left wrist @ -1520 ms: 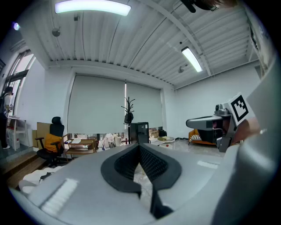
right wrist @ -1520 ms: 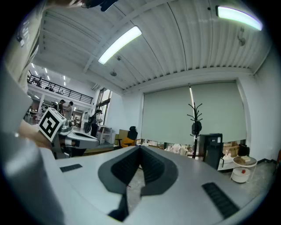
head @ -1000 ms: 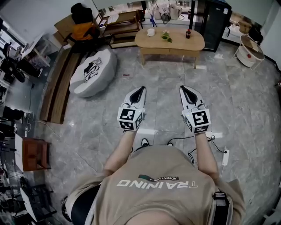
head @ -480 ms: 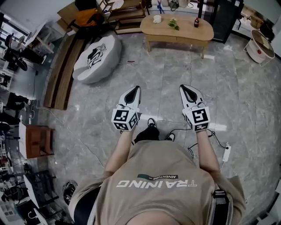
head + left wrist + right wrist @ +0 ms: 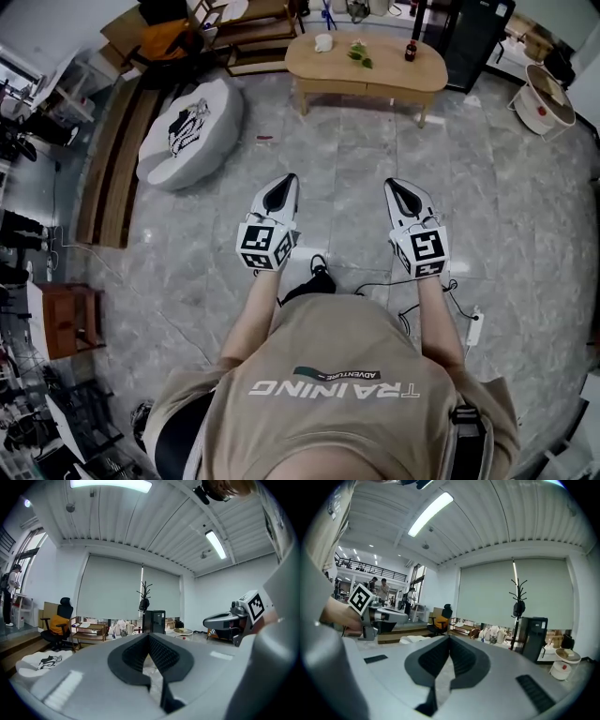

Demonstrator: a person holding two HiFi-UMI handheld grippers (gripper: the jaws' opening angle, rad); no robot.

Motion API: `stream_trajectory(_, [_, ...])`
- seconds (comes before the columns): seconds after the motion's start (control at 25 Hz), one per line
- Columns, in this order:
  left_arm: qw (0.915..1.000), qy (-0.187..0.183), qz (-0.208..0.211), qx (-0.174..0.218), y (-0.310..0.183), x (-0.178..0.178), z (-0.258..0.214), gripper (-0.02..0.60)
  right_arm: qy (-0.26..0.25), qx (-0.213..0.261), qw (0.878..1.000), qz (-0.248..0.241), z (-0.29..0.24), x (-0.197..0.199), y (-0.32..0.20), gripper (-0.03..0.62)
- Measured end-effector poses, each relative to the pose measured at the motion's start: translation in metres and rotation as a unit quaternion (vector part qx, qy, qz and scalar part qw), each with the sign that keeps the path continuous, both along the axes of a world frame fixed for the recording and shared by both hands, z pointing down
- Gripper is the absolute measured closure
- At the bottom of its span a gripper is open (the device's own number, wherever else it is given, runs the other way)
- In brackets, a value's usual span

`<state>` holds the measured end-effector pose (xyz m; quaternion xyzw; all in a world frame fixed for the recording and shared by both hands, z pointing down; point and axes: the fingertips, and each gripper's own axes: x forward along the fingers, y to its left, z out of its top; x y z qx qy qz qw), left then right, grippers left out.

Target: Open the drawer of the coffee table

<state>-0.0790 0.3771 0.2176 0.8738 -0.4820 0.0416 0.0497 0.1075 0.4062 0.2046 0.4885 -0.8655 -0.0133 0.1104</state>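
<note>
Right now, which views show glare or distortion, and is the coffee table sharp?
Head view: fisheye bends the room's edges; the coffee table stays sharp. Left gripper view: ceiling light glares, corners black. Right gripper view: strip light overexposed, same black corners.

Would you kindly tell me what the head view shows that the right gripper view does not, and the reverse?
Only the head view shows the coffee table's top with a cup, a plant and a bottle on it, the white beanbag on the floor, and the person's beige shirt. Only the right gripper view shows the ceiling light and the coat stand before the drawn blind. Both show the left tongs, the right tongs and the black cabinet.
</note>
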Motion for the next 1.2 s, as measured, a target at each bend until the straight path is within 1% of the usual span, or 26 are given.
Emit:
stream_trajectory(0.24, [0.9997,-0.012,0.008,0.021,-0.076,-0.028,-0.015,0.575,0.002,0.009,1.000,0.026,-0.018,-0.020,-0.058,0.589])
stream_trajectory(0.36, [0.9994,-0.018,0.017,0.024,-0.106,-0.042,-0.011,0.575,0.006,0.000,0.999,0.038,-0.009,-0.029,-0.079,0.589])
stream_trajectory(0.52, [0.9998,-0.011,0.016,0.008,-0.131,-0.062,0.006,0.575,0.005,-0.024,0.999,0.045,0.013,-0.040,-0.096,0.589])
stream_trajectory(0.64, [0.9999,-0.009,0.009,-0.003,-0.145,-0.080,0.011,0.575,-0.008,-0.039,0.998,0.047,0.019,-0.050,-0.114,0.589])
stream_trajectory(0.72, [0.9999,-0.009,0.004,-0.006,-0.153,-0.089,0.012,0.575,-0.008,-0.047,0.998,0.043,0.021,-0.057,-0.127,0.589])
stream_trajectory(0.84, [0.9998,-0.009,0.002,-0.015,-0.170,-0.095,0.020,0.575,-0.006,-0.051,0.998,0.038,0.025,-0.063,-0.148,0.589])
stream_trajectory(1.0, [0.9996,-0.011,0.002,-0.026,-0.193,-0.093,0.032,0.575,-0.006,-0.060,0.998,0.034,0.036,-0.062,-0.176,0.589])
stream_trajectory(1.2, [0.9993,-0.020,-0.011,-0.030,-0.236,-0.095,0.038,0.575,-0.007,-0.062,0.998,0.025,0.045,-0.055,-0.231,0.589])
